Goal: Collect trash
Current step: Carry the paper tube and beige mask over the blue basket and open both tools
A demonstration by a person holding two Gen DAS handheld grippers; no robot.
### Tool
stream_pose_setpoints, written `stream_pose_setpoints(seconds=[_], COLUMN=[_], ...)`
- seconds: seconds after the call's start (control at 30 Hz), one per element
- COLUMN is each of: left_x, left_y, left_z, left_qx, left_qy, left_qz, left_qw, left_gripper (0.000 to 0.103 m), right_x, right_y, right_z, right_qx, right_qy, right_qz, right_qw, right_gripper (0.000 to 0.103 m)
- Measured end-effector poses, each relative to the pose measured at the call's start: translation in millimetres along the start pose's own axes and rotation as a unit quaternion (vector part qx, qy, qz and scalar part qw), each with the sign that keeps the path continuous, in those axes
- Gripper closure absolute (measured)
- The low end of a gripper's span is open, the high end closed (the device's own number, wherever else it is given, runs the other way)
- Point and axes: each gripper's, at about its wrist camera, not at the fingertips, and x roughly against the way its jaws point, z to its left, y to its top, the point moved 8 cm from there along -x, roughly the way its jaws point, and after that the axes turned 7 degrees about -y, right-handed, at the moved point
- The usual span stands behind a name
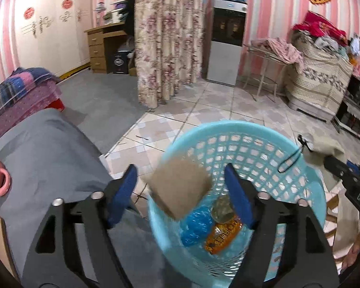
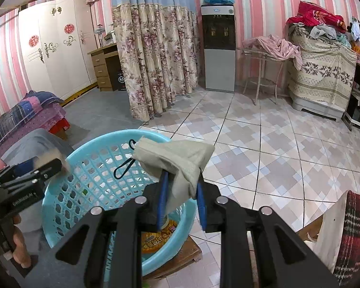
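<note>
Right gripper [image 2: 181, 192] pinches cloth [image 2: 177, 160] (left [image 1: 181, 193] wide).

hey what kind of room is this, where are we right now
Probably a bedroom or lived-in room in a home: a white wardrobe, floral curtains, a water dispenser and piled bedding. A blue basket sits in front for the trash.

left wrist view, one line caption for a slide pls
Open left gripper above the blue basket, brown cardboard piece loose between its fingers, wrappers already inside.
</note>
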Motion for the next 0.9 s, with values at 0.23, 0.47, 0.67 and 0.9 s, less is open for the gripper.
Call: stream_pose_setpoints(seconds=[0.23, 0.47, 0.67, 0.9], left_x=[6.9, 37.3, 56.2, 72.2], left_y=[1.4, 2.2, 1.3, 7.4], left_z=[15.9, 61.9, 91.6, 107.8], left_qx=[0.012, 0.033, 0.039, 0.056], left_qy=[0.016, 0.074, 0.111, 0.115], left_qz=[-0.004, -0.027, -0.035, -0.050], left_qw=[0.9998, 0.9964, 0.9924, 0.9905], left_gripper=[0.019, 0.010, 0.009, 0.007], right_x=[-2.1, -7.9, -12.4, -13.6], right_y=[-3.4, -8.3, -12.1, -19.0], right_z=[13.4, 36.6, 60.9, 85.4], right_qx=[0.015, 0.016, 0.016, 0.026], right_qy=[0.007, 0.013, 0.019, 0.024], right_qz=[0.004, 0.011, 0.013, 0.010], right_qw=[1.000, 1.000, 1.000, 0.999], right_gripper=[0.081, 0.080, 0.075, 0.036])
